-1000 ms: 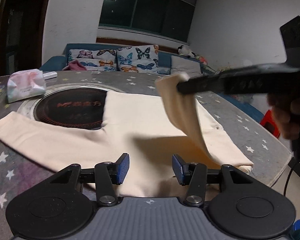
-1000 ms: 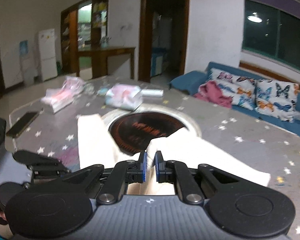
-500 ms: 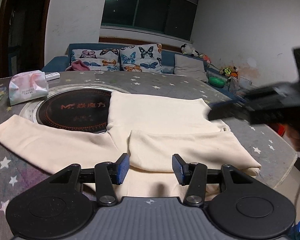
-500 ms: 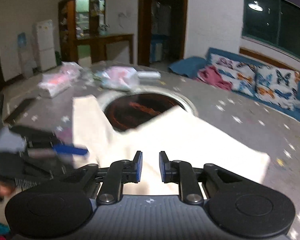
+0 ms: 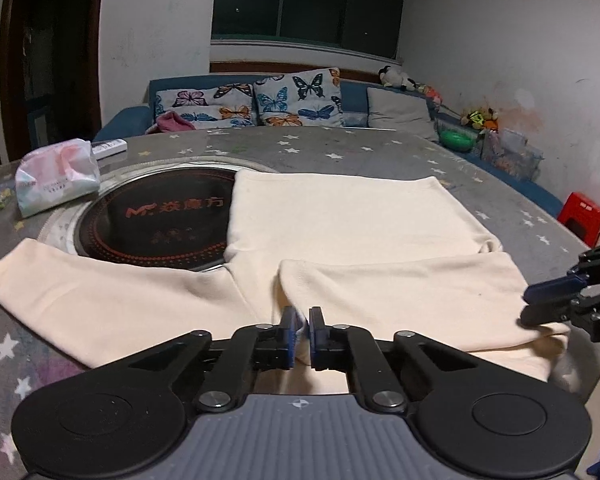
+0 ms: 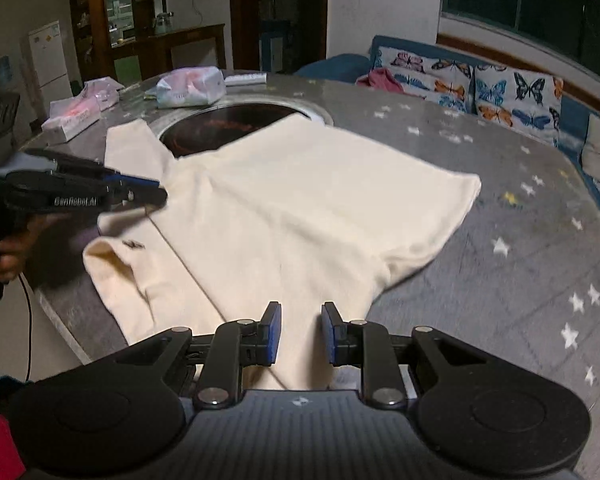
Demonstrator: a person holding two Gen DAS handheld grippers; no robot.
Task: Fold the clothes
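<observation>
Across the star-printed desk (image 5: 380, 152) a cream garment (image 5: 360, 232) lies flat, one sleeve already folded in. The left gripper (image 5: 300, 330) pinches its near hem for lifting; the right gripper (image 6: 299, 332) hovers with jaws slightly apart, empty.

One cream garment (image 5: 352, 232) is seen on the table (image 5: 340, 152). Two tissue packs (image 6: 192, 86) and two butterfly cushions (image 5: 298, 98) are counted.

far right of table (image 6: 500, 208): wide open | left end: tissue pack (image 5: 56, 176) and remote (image 5: 109, 146) kinda in the way | middle: cream sweatshirt (image 5: 340, 216) lies flat, easy to pass over
</observation>
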